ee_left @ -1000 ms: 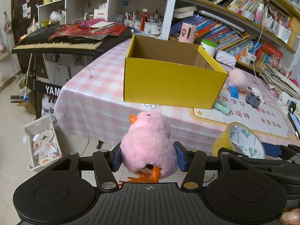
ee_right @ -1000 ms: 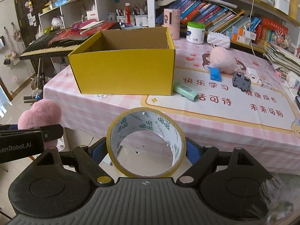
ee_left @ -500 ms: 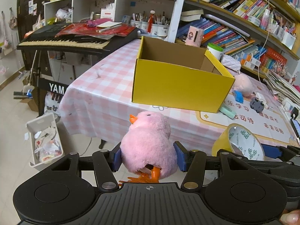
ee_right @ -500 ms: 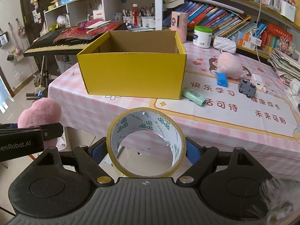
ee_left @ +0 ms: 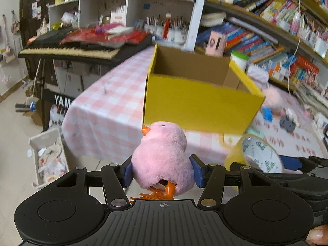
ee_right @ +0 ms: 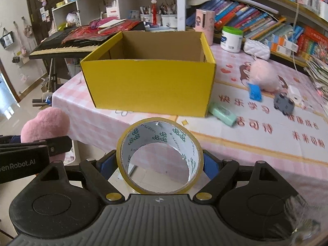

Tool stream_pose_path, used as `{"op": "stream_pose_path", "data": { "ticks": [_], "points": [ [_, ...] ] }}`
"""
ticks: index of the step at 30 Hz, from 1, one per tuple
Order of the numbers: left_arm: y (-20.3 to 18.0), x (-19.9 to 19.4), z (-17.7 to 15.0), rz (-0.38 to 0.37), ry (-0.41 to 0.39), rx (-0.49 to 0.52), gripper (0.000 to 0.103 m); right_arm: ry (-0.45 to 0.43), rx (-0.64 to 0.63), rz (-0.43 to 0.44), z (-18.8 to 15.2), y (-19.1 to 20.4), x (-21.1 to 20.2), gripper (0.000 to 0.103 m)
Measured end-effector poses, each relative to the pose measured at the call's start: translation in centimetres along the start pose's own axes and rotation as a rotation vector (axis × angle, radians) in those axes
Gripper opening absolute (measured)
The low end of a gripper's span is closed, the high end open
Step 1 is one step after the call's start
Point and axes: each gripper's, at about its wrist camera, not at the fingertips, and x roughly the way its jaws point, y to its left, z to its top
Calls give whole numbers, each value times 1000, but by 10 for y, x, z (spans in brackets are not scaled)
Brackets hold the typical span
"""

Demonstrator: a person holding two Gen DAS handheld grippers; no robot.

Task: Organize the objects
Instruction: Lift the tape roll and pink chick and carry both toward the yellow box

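Observation:
My left gripper (ee_left: 162,173) is shut on a pink plush chick (ee_left: 163,157) with an orange beak, held in front of the table's edge. My right gripper (ee_right: 160,163) is shut on a roll of yellow tape (ee_right: 160,155), which also shows in the left wrist view (ee_left: 256,155). An open yellow cardboard box (ee_right: 151,86) stands on the pink checked table (ee_right: 86,119), ahead of both grippers; it also shows in the left wrist view (ee_left: 196,102). The chick also shows at the left of the right wrist view (ee_right: 45,126).
On the table right of the box lie a green eraser (ee_right: 223,113), a blue piece (ee_right: 254,91), a grey toy car (ee_right: 284,103), a pink plush (ee_right: 264,78) and a white jar (ee_right: 231,39). A keyboard (ee_left: 82,47) stands left; bookshelves stand behind. A white bin (ee_left: 48,157) sits on the floor.
Both grippers have moved closer to the table and the yellow box, which looks larger now. Each still holds its object.

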Motion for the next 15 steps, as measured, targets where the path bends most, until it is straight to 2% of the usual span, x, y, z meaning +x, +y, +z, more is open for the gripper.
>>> {"op": "stream_pose_path", "data": {
  "ticks": [2, 6, 8, 11, 15],
  "points": [
    [-1, -2, 9, -3, -60, -11, 54, -32, -2, 16, 10, -2, 3, 83],
    [-7, -3, 38, 3, -198, -14, 54, -203, 52, 68, 44, -16, -3, 83],
    [-14, 3, 53, 11, -241, 0, 54, -281, 43, 68, 64, -21, -3, 83],
    [-25, 20, 77, 34, -264, 18, 54, -343, 22, 61, 94, -30, 3, 83],
    [-36, 44, 97, 53, -252, 19, 54, -344, 4, 64, 125, -45, 23, 83]
  ]
}}
